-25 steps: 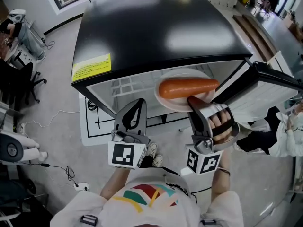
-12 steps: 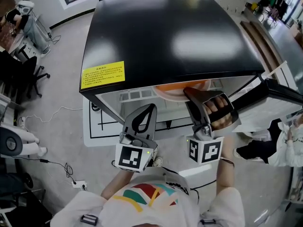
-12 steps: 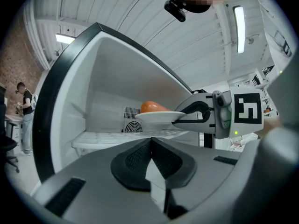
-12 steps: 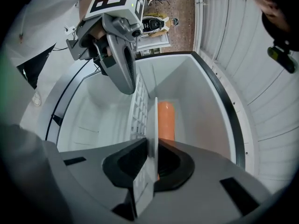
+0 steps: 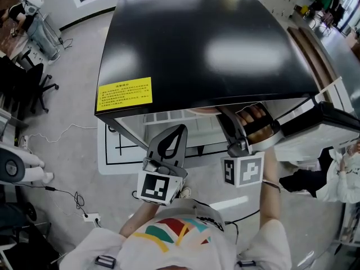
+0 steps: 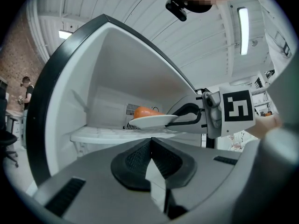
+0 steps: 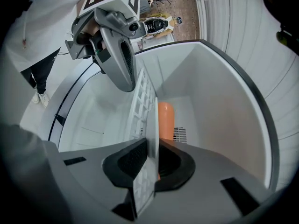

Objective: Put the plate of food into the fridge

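My right gripper [image 5: 229, 120] is shut on the rim of a white plate [image 6: 152, 121] that carries an orange sausage [image 6: 145, 112]. It holds the plate inside the black-topped fridge [image 5: 202, 38], just above the white wire shelf [image 6: 107, 134]. In the right gripper view the plate [image 7: 154, 139] shows edge-on between the jaws [image 7: 152, 146], with the sausage [image 7: 166, 120] pointing at the back wall. From the head view the fridge's top hides nearly all of the plate. My left gripper [image 5: 178, 131] hangs shut and empty in front of the fridge opening, to the left of the right one.
The fridge door [image 5: 320, 131] stands open to the right. A yellow label [image 5: 125, 91] sits on the fridge's top near its front left corner. Another person [image 5: 346, 173] is beyond the door, and an office chair [image 5: 22, 89] stands at far left.
My right gripper has carried the plate forward into the fridge, so the plate and sausage have slid out of sight under the black top. The left gripper has shifted slightly right.
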